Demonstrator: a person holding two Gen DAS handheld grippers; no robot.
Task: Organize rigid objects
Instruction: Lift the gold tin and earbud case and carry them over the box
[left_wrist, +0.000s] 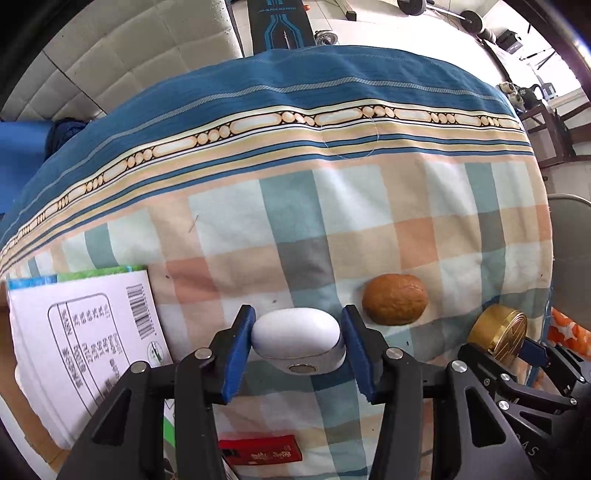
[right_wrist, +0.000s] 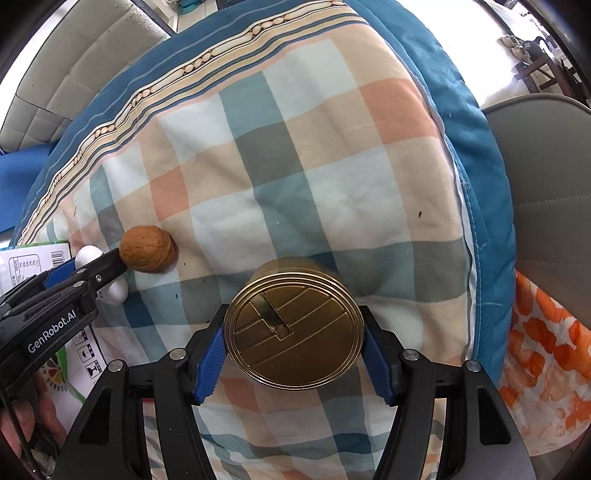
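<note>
Left claw (left_wrist: 298, 341) clamps white case (left_wrist: 295, 338); right claw (right_wrist: 295, 345) clamps gold tin (right_wrist: 293, 332). Both over checked bedcover (right_wrist: 332, 166); walnut (left_wrist: 395, 299) between. Far half open. Left view alone shows red box (left_wrist: 260, 448).

Both views are lit pretty evenly by daylight, with the window area top right blown out white, soft shadows thrown under the walnut (left_wrist: 395, 300) and gold tin (right_wrist: 293, 334), straight lines bent hard by the fisheye, and corners vignetted black, focus kept mostly sharp.
</note>
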